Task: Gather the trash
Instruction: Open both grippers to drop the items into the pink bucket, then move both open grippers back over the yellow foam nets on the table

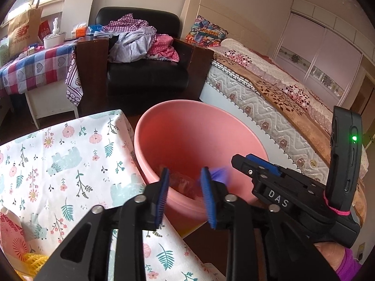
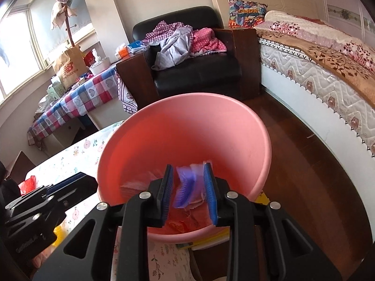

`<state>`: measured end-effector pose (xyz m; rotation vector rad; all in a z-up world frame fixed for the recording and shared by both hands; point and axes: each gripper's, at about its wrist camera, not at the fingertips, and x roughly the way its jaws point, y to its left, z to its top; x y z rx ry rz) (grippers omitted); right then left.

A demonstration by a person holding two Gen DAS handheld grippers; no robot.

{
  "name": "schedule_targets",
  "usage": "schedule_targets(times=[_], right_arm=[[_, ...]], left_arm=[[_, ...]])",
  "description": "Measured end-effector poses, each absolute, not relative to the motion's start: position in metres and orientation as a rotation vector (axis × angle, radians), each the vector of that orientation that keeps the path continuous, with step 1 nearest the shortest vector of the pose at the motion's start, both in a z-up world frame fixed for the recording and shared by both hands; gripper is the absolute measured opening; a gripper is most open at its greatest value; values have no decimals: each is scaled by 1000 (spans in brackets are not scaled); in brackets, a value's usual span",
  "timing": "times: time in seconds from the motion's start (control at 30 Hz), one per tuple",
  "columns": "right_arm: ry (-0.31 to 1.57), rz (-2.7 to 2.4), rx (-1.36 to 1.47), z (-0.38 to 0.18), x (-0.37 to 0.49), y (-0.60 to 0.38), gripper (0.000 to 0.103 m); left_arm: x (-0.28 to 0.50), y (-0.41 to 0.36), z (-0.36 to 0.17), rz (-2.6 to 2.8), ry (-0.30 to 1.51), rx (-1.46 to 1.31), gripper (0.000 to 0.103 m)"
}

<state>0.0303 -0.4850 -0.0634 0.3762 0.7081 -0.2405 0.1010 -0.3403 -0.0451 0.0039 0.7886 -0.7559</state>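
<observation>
A pink plastic basin (image 1: pixel 187 126) stands beside the floral-cloth table (image 1: pixel 58 164); it also shows in the right wrist view (image 2: pixel 187 126). Wrappers and scraps (image 2: pixel 187 222) lie at its bottom. My right gripper (image 2: pixel 189 194) is open above the basin, and a blurred purple and white wrapper (image 2: pixel 187 185) is between its pads, apparently falling free. My left gripper (image 1: pixel 185 196) is open and empty over the basin's near rim. The right gripper also shows in the left wrist view (image 1: pixel 262 166), with the purple blur (image 1: pixel 220 173) beside it.
A bed (image 1: pixel 281 89) runs along the right. A black armchair (image 1: pixel 145 53) piled with clothes stands behind the basin. A checked-cloth table (image 1: pixel 35 63) with bags and boxes is at the left. Red and yellow items (image 1: pixel 14 238) lie on the floral table's near corner.
</observation>
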Motion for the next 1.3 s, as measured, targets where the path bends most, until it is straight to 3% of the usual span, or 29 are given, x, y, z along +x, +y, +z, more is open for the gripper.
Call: schedule_targets(times=[0.17,0.3,0.53,0.6,0.63,1.3], right_arm=[[697,-226,375,-57,25,-480,27],[693,-206,355,-50,20,-471,27],[681,-154,332,-37,10,-449,28],[662,-129,330,-32,5,-440,41],[646,-119,329,-28,3,-437,43],[622,142,231,5,5,-334,43]], left_arm=[[94,-336,-37,-759,767,-2,31],[84,-325,-25,-749,723,5,40],[72,-292,-3,-725,677,-30,42],[67,-281,3,-717,665,-32,43],[65,-277,5,-714,662,-35,43],[14,-152,39,-589,593,-52,49]])
